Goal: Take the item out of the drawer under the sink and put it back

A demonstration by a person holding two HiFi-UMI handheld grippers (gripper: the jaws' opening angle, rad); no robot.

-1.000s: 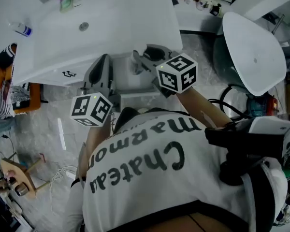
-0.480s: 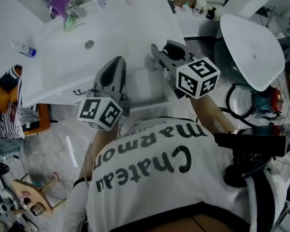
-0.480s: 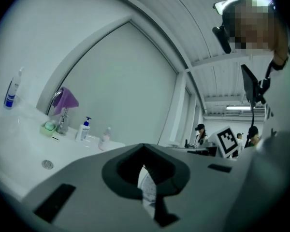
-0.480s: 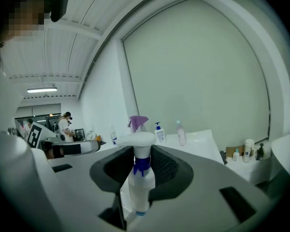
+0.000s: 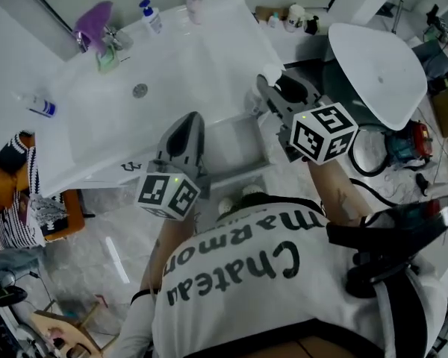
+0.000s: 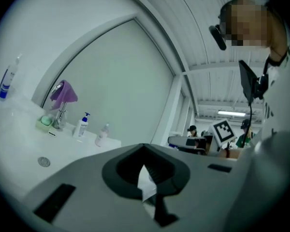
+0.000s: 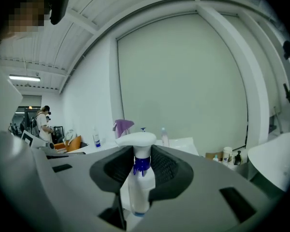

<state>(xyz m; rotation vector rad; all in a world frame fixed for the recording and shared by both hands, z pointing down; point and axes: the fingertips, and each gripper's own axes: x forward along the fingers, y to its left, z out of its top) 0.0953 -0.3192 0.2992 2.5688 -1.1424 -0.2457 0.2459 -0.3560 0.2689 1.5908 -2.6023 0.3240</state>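
My right gripper (image 5: 275, 83) is shut on a white spray bottle (image 7: 140, 178) with a blue collar; the jaws clamp its neck and body, and its white head (image 5: 269, 71) pokes out above the counter's right edge. In the right gripper view the gripper (image 7: 141, 153) points roughly level. Below it the white drawer (image 5: 239, 171) under the sink stands pulled out. My left gripper (image 5: 187, 129) hovers over the drawer's left side, by the sink's front edge, with its jaws together and nothing held (image 6: 144, 146).
The white sink counter (image 5: 187, 58) carries a drain (image 5: 140, 90), a faucet draped with a purple cloth (image 5: 95, 17), a pump bottle (image 5: 151, 15), a pink bottle (image 5: 193, 4) and a small blue-capped bottle (image 5: 41, 108). A big white oval lid (image 5: 377, 69) is at right.
Both grippers have risen and moved up the picture toward the counter. The right one went further, carrying the spray bottle up from the drawer.
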